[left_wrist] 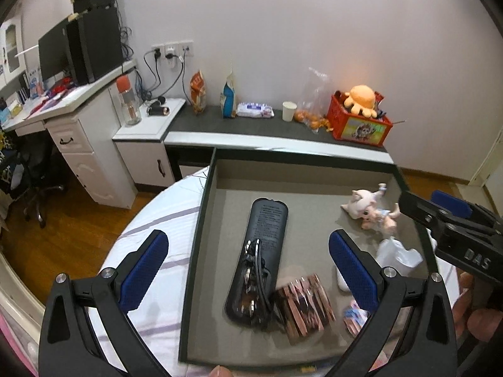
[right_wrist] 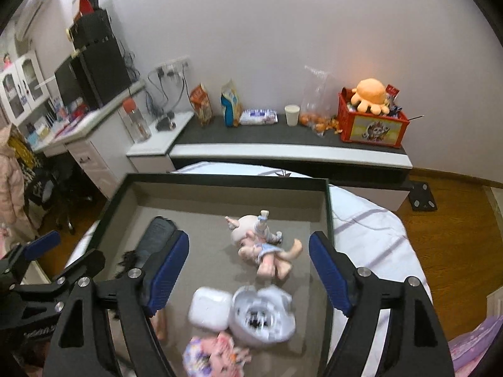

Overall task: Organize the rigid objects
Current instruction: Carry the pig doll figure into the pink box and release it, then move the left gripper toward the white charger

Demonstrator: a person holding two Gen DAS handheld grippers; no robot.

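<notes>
While "DAS" reads on the right gripper [left_wrist: 452, 220], both it and the left gripper [left_wrist: 248, 264] gape wide, empty, above the grey felt-lined tray [left_wrist: 201, 220] holding a black remote [left_wrist: 267, 220] and doll [right_wrist: 264, 248].

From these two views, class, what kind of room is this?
Probably a bedroom with a study corner: a striped bedsheet under the tray, a computer desk, and a toy crate.

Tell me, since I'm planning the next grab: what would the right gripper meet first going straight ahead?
Probably the doll, lying on the tray floor between the open right gripper fingers' line; depth is unclear.
</notes>
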